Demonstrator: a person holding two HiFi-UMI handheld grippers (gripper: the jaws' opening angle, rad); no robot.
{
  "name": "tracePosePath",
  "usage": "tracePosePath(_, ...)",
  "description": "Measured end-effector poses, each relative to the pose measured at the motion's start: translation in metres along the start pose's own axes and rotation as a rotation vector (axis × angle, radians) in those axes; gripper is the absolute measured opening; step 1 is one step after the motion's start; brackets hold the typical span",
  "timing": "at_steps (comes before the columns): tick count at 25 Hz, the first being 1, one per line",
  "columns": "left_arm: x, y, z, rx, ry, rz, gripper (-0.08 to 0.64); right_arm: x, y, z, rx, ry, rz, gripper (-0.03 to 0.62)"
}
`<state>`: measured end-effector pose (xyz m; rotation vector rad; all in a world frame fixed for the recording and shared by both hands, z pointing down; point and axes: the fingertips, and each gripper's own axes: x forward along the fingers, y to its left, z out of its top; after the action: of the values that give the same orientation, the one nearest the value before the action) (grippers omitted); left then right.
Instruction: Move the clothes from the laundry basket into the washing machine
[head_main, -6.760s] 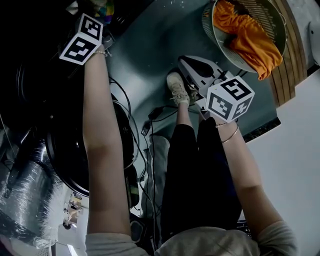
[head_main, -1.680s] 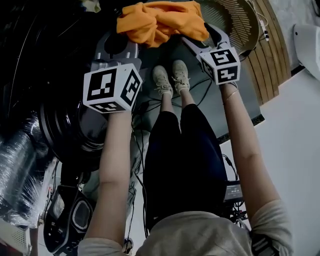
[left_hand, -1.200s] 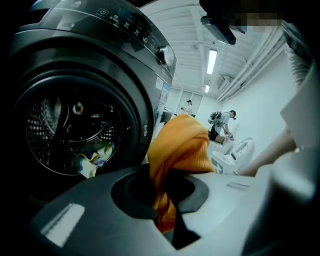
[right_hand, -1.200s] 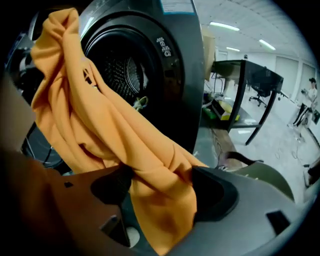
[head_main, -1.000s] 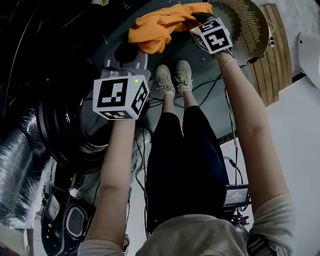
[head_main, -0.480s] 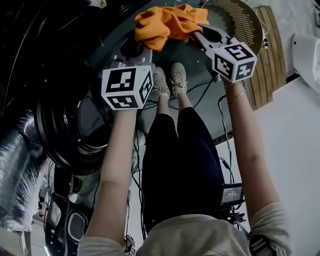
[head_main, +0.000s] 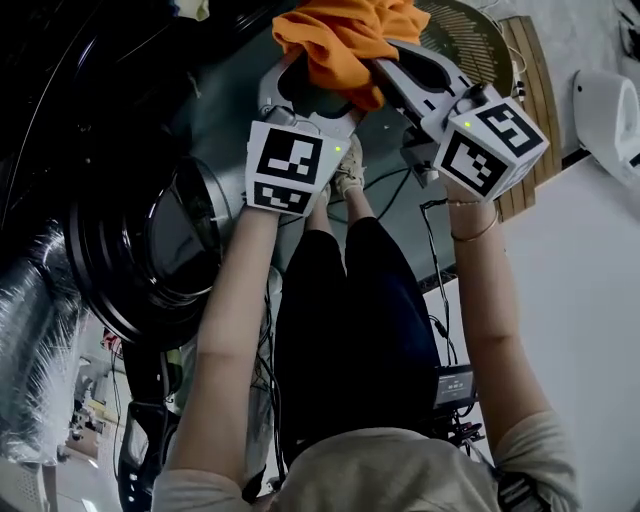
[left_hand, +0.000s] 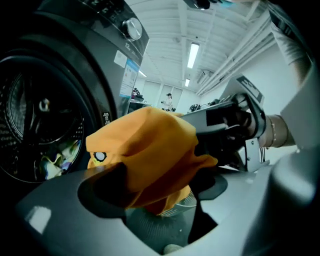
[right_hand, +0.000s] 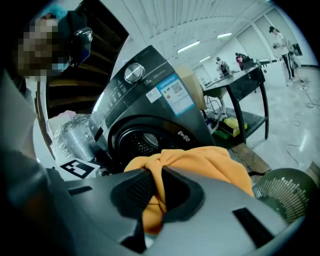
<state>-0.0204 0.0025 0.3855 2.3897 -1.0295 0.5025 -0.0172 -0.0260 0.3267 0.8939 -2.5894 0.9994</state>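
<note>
— Beside the washing machine, where is the orange garment kept?
— It is pinched between the right gripper's closed jaws, near the laundry basket. The left gripper has just been opened wide; the cloth is hung between its jaws, unpressed.

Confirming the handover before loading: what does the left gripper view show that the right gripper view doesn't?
Only the left gripper view: clothes already in the drum, and the right tool reaching in from the right. Only the right gripper view: the laundry basket, the control dial, and that tool's jaws, which have just been closing, pinching the orange garment. Both: that garment and the washing machine. The left tool's jaws have just been opening; the garment sits between them, unpressed.
</note>
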Motion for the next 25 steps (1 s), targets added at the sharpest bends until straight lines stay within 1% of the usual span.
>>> tracePosePath(3, 0.006, 0.004, 0.007, 0.012, -0.006, 0.029, 0.38, 0.01, 0.012, 0.001, -0.008, -0.001, 0.015, 0.031)
tracePosePath(5, 0.005, 0.01, 0.008, 0.019, -0.011, 0.039, 0.38, 0.014, 0.015, -0.001, 0.011, 0.013, 0.035, 0.031)
tracePosePath(8, 0.003, 0.018, 0.003, 0.022, -0.001, 0.01, 0.37, 0.023, 0.025, -0.009, 0.043, 0.062, 0.108, 0.031)
tracePosePath(10, 0.002, 0.019, -0.001, 0.043, 0.009, -0.024, 0.337, 0.028, 0.032, -0.017, 0.048, 0.091, 0.14, 0.031)
tracePosePath(12, 0.0, 0.019, -0.003, 0.064, 0.0, -0.049, 0.272, 0.031, 0.036, -0.021, 0.058, 0.101, 0.16, 0.031)
tracePosePath(13, 0.0, 0.019, -0.004, 0.058, -0.009, -0.056, 0.233, 0.032, 0.037, -0.02, 0.065, 0.096, 0.165, 0.031)
tracePosePath(15, -0.002, 0.021, -0.007, 0.016, -0.02, -0.063, 0.169, 0.034, 0.036, -0.021, 0.074, 0.08, 0.16, 0.031)
tracePosePath(16, -0.003, 0.023, -0.009, 0.002, -0.019, -0.06, 0.153, 0.035, 0.035, -0.022, 0.075, 0.073, 0.155, 0.031)
tracePosePath(19, -0.006, 0.031, -0.017, 0.005, -0.006, -0.025, 0.135, 0.037, 0.034, -0.025, 0.069, 0.053, 0.142, 0.032)
tracePosePath(20, -0.008, 0.036, -0.018, -0.009, -0.009, -0.006, 0.132, 0.037, 0.034, -0.025, 0.066, 0.042, 0.134, 0.032)
tracePosePath(21, -0.01, 0.042, -0.02, -0.041, -0.017, 0.015, 0.129, 0.036, 0.032, -0.025, 0.062, 0.026, 0.116, 0.052)
tracePosePath(22, -0.013, 0.051, -0.021, -0.091, -0.028, 0.034, 0.129, 0.034, 0.027, -0.024, 0.056, 0.008, 0.084, 0.104)
tracePosePath(23, -0.016, 0.06, -0.023, -0.147, -0.041, 0.051, 0.127, 0.031, 0.021, -0.024, 0.05, -0.008, 0.042, 0.127)
tracePosePath(24, -0.019, 0.07, -0.025, -0.196, -0.051, 0.068, 0.127, 0.029, 0.015, -0.026, 0.05, -0.019, 0.003, 0.127)
tracePosePath(25, -0.023, 0.08, -0.026, -0.227, -0.056, 0.088, 0.127, 0.027, 0.009, -0.031, 0.062, -0.024, -0.025, 0.127)
